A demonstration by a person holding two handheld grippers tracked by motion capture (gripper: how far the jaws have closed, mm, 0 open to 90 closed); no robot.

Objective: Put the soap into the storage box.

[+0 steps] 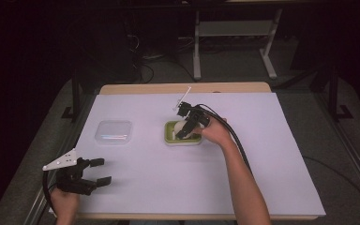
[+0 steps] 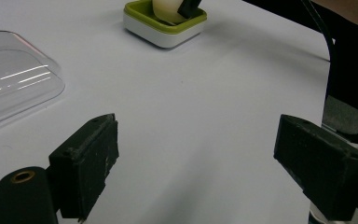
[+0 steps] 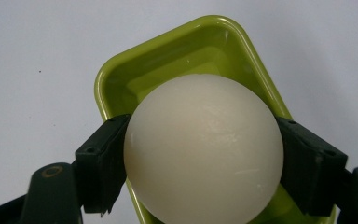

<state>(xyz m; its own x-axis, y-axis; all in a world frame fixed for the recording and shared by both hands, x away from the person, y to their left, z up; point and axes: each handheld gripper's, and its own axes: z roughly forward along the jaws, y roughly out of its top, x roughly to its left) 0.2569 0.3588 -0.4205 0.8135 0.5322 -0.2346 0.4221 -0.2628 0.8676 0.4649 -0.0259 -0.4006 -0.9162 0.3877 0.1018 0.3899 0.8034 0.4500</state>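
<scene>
A smooth cream-white ball (image 3: 202, 149) is clamped by the right gripper (image 3: 203, 163) over the green rectangular tray (image 3: 177, 51) (mid-table); the left gripper (image 2: 209, 163) is held wide open, empty.

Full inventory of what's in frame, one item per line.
ball: 1, cream white, between the right gripper's jaws, over the green tray
tray: 1, lime green with a white base, centre of the table
lid: 1, clear plastic, left of the tray, lying apart from it
table cover: 1, white, spread over the wooden table
left gripper: 1, black, near left corner, open, holding nothing
right gripper: 1, black, at the tray, shut on the ball
hands: 2, one on each gripper
</scene>
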